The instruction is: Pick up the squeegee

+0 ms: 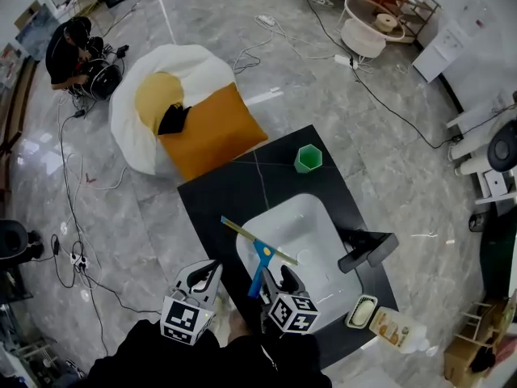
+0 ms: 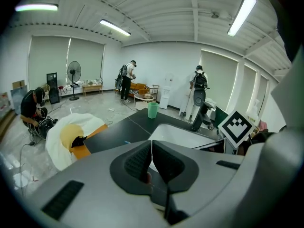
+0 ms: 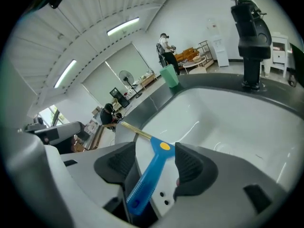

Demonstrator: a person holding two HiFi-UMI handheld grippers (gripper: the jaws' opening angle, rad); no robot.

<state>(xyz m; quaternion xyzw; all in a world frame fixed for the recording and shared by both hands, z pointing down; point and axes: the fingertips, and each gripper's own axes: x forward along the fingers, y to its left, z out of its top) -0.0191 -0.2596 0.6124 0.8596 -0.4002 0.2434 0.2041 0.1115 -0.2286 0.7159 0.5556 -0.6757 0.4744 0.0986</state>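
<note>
Nearest the head camera are the person's dark sleeves (image 1: 202,364) and the marker cubes (image 1: 182,320). Just beyond them both sets of tongs reach over the near edge of the black worktop (image 1: 214,188).

The squeegee (image 1: 262,253) lies at the near left of the white sink (image 1: 315,221). Its blade slants across the rim and its blue handle points back toward the person, so the handle is offered end-on to the right tongs (image 1: 275,281). These are lined up along it, probably so that the pads can close on its sides.

The right gripper view settles what the head view cannot. The handle (image 3: 159,152) runs between the spread jaws with a gap on either side, so the right tongs are released around it and not yet grasping.

The left tongs (image 1: 208,272) hang just left of the sink over bare worktop, apparently idle for a one-handed pick. The left gripper view shows their pads (image 2: 137,163) clenched together on nothing.

Only the head view takes in the whole layout, with the green cup (image 1: 308,158) at the far edge and the soap dish (image 1: 361,311) at the near right.
</note>
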